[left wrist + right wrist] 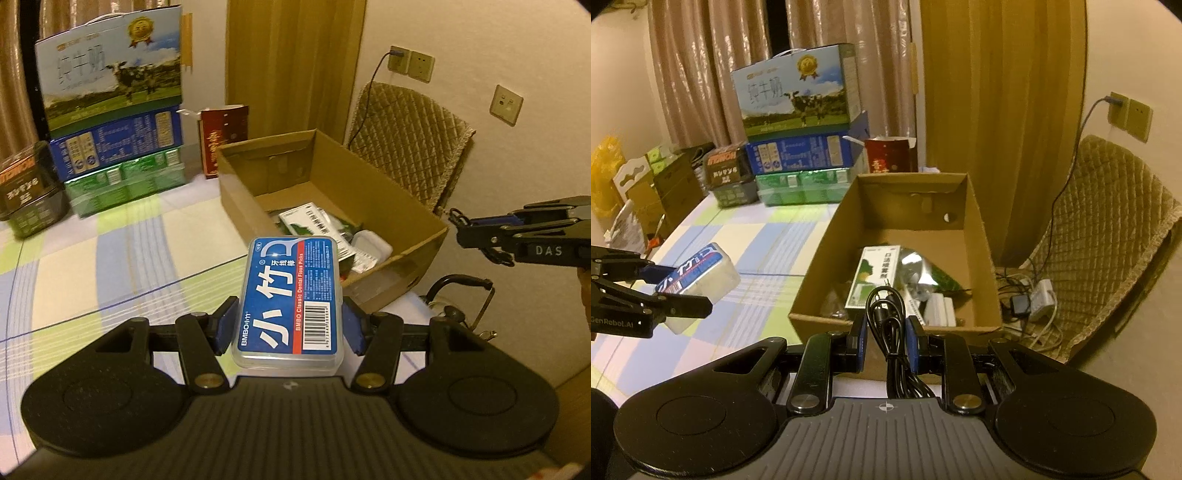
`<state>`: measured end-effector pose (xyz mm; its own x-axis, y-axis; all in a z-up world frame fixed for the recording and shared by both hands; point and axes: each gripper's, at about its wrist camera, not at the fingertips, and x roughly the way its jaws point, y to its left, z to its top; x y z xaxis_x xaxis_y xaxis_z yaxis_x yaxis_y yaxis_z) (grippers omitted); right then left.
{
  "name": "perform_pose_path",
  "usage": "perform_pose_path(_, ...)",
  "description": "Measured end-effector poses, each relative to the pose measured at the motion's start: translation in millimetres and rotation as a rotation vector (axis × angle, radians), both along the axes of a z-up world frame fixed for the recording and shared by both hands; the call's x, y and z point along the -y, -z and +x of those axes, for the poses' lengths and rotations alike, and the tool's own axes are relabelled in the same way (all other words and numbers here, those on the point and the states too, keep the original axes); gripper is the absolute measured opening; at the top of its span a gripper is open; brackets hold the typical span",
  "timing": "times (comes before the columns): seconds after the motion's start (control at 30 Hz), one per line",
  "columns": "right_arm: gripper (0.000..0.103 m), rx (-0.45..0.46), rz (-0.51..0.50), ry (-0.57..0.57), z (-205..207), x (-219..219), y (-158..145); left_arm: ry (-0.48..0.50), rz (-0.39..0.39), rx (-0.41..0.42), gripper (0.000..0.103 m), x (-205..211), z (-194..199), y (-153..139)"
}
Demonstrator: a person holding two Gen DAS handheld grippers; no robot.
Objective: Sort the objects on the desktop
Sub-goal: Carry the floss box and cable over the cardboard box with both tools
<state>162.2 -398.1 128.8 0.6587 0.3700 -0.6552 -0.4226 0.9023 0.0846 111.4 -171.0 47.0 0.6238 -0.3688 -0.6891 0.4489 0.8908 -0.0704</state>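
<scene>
Left claw [290, 326] grips floss box [291, 295]; right claw [886, 341] grips cable [892, 332].

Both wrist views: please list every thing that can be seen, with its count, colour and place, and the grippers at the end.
floss box: 1, blue label on clear plastic, held in the left gripper above the table
cable: 1, black, bundled, held in the right gripper before the cardboard box
cardboard box: 1, brown, open, on the table; holds a white-green packet, foil and small white items
table: 1, checked cloth in blue, green and white
milk cartons: 3 stacked, blue-white, blue, green, at the table's far end
red bag: 1, behind the cardboard box
chair: 1, tan quilted cover, right of the table
wall sockets: cream, one with a plug
left gripper: black, blue pads
right gripper: black, blue pads
</scene>
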Motion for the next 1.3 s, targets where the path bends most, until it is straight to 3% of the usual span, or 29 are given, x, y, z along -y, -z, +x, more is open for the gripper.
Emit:
perform_pose_path(0.5,0.019,0.012,0.03,0.015,30.1,16.6,-10.9,0.028,-0.037,-0.012,0.053,47.4,28.2,-6.5)
perform_pose_path(1.3,0.019,0.005,0.024,0.013,86.7,14.1,-8.6,-0.026,-0.096,-0.065,0.053,70.9,79.9,4.0)
